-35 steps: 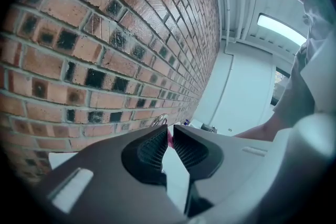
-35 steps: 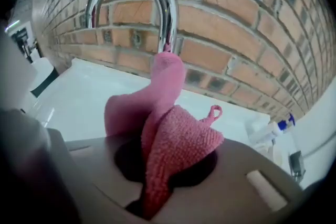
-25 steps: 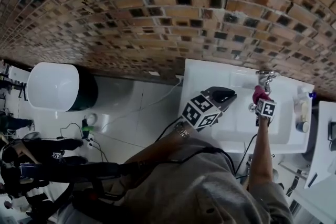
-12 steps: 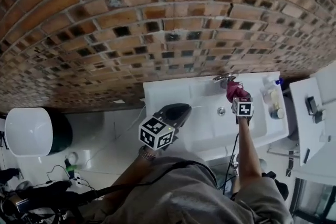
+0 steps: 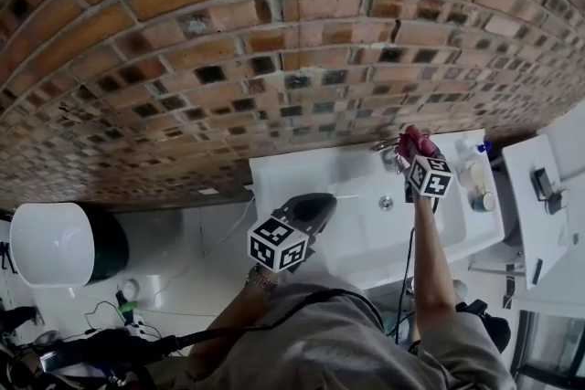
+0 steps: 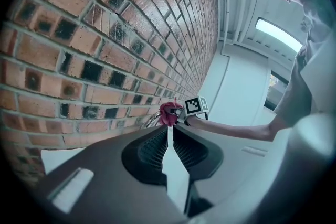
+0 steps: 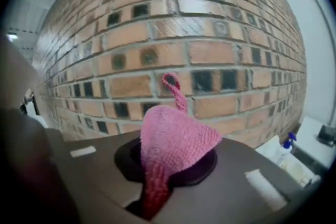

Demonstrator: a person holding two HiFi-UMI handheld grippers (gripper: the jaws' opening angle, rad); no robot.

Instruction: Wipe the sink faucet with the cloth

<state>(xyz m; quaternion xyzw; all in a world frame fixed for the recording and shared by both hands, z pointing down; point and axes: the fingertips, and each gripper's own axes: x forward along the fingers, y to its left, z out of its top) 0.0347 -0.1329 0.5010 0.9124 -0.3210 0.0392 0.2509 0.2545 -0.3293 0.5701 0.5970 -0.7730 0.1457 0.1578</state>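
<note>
One cloth (image 7: 176,141) clamped in right gripper (image 7: 170,173), at faucet (image 5: 388,144) (wall (image 5: 274,59) close), left gripper (image 6: 169,132) closed

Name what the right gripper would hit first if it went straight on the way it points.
Probably the brick wall: beyond the cloth held by the right gripper, only bricks show. The faucet may sit hidden behind the cloth.
</note>
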